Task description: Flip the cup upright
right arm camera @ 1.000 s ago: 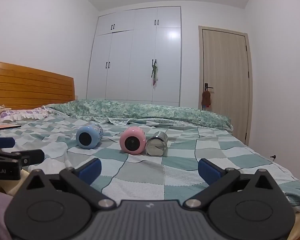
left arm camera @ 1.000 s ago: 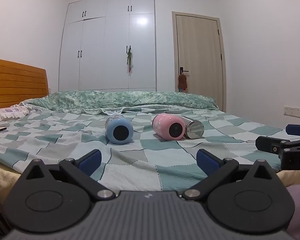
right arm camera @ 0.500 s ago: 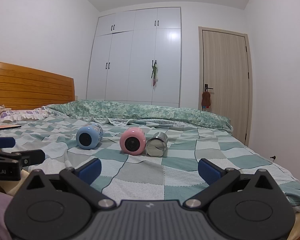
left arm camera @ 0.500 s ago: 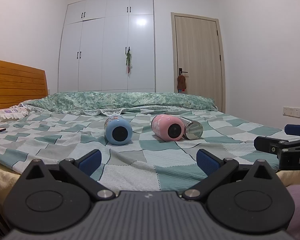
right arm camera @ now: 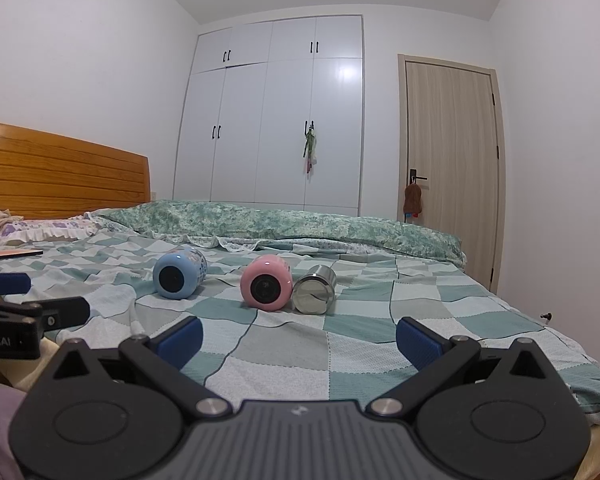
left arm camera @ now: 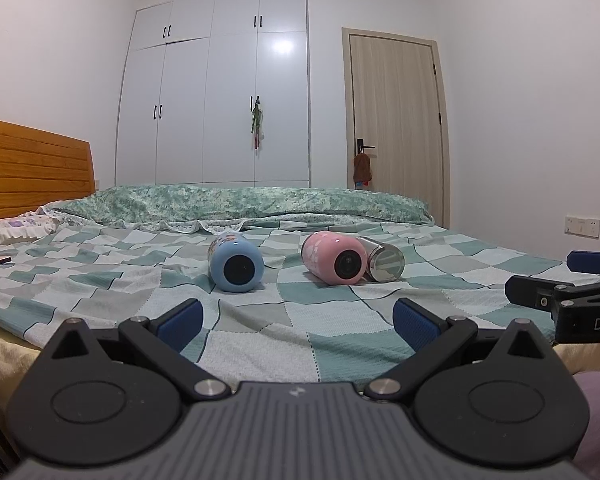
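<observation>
cups: three on their sides on the bed (left arm camera: 340, 344), on the checked cover, bases toward both cameras; none upright yet
blue cup (left arm camera: 237, 265): leftmost, alone, apart from the other two
pink cup (left arm camera: 336, 263): middle, touching or just beside the steel cup (left arm camera: 384, 259) on its right
long axis: each cup points away from the tools toward the far pillow; pink and steel angle slightly
left tool (left arm camera: 296, 316): released, nothing between the blue pads, held low at the near bed edge, well short of the cups; blue cup sits almost straight ahead
right tool (right arm camera: 298, 334): released too, empty, same low hover; pink cup (right arm camera: 266, 283) and steel cup (right arm camera: 314, 289) nearly dead ahead, blue cup (right arm camera: 179, 275) off to the left
nearer tool: judgement, left for blue, right for pink or steel
target cup: cannot tell which
view difference: left view shows the print on the pink cup's side wall, right view mostly round bases; each view catches the other tool at its edge
risk: soft cover, cup may roll or tip when stood up
</observation>
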Tool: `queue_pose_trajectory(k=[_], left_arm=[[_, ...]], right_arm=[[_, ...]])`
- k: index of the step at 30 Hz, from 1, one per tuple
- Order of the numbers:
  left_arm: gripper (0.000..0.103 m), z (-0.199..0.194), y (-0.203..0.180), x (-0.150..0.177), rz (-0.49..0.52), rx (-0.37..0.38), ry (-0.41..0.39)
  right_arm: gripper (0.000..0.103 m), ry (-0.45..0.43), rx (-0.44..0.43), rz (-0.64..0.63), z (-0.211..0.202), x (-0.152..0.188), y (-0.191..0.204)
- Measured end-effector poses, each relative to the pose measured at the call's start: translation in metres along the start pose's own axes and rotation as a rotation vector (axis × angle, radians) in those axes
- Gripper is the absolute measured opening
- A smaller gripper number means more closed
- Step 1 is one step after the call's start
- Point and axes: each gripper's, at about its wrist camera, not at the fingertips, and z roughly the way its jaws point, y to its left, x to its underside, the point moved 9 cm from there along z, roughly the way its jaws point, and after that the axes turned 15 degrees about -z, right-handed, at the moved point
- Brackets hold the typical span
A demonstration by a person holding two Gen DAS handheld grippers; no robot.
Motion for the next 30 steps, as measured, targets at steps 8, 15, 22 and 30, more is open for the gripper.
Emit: queue_pose_trajectory(k=[8, 15, 22, 30], left_arm=[[0.103, -0.0001, 0.0005, 0.0001, -0.001, -0.001, -0.001], [0.103, -0.0003, 0.0, 0.0001, -0.001, -0.001, -0.002], [0.103, -0.0007, -0.0011, -0.0004, -0.002, 0.0, -0.004], [0.103, -0.0006, -0.0022, -0.0013, -0.003, 0.003, -0.006]], right_arm=[[0.103, 0.0, 0.0, -0.001, 0.0, 0.0, 0.0002], [0.103, -0.001, 0.0, -0.002, 0.0001, 0.0, 0.0003], [0.103, -0.002, 0.001, -0.003, 0.0002, 0.0001, 0.0004], [0.103, -0.002, 0.001, -0.003, 0.0001, 0.0001, 0.0005]])
